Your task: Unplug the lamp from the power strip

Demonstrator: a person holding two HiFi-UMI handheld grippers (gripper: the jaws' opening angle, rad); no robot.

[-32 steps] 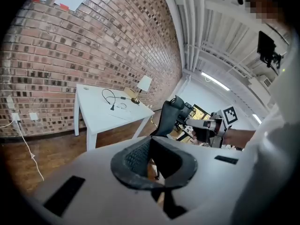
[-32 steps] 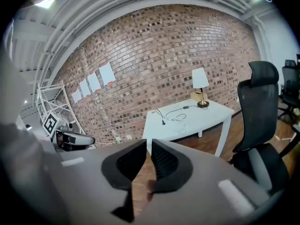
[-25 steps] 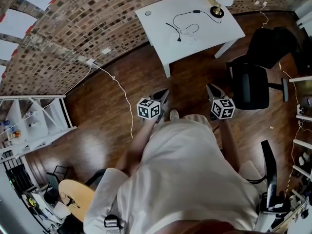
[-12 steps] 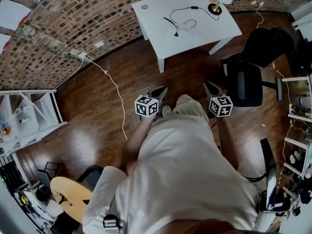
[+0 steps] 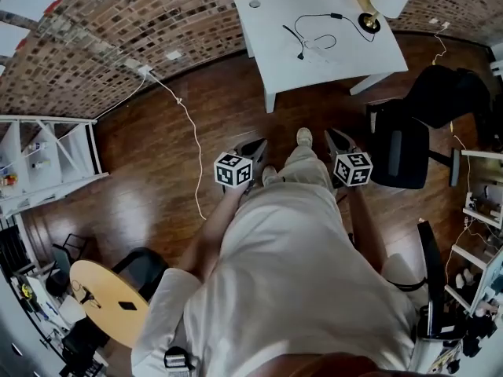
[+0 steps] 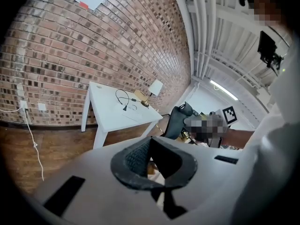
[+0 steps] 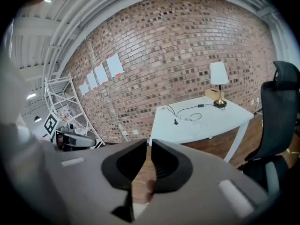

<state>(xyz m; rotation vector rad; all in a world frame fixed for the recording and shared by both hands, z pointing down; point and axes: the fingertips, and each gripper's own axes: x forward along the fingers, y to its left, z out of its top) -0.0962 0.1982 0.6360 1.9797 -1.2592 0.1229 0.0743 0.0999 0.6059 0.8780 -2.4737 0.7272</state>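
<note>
A lamp (image 5: 381, 2) with a white shade and brass base stands at the far right corner of a white table (image 5: 346, 53). Its black cord (image 5: 314, 28) loops across the tabletop; a pale shape lies beside the loop, too small to identify. Both grippers hang over the wooden floor, well short of the table, at the person's front. My left gripper (image 5: 255, 149) is shut and empty, and so is my right gripper (image 5: 334, 138). The left gripper view looks past its closed jaws (image 6: 150, 142) to the lamp (image 6: 153, 88). The right gripper view looks past its jaws (image 7: 149, 146) to the lamp (image 7: 218, 76) and cord (image 7: 187, 111).
A black office chair (image 5: 401, 144) stands right of the table. A thin white wire (image 5: 189, 132) runs over the floor from a wall socket (image 5: 145, 71) in the brick wall. At left stands a white shelf rack (image 5: 47, 163), and a round wooden table (image 5: 106, 301) sits at bottom left.
The person has stepped toward the table, and one shoe now shows ahead between the grippers. The head view has swung slightly. Both grippers stay shut and empty.
</note>
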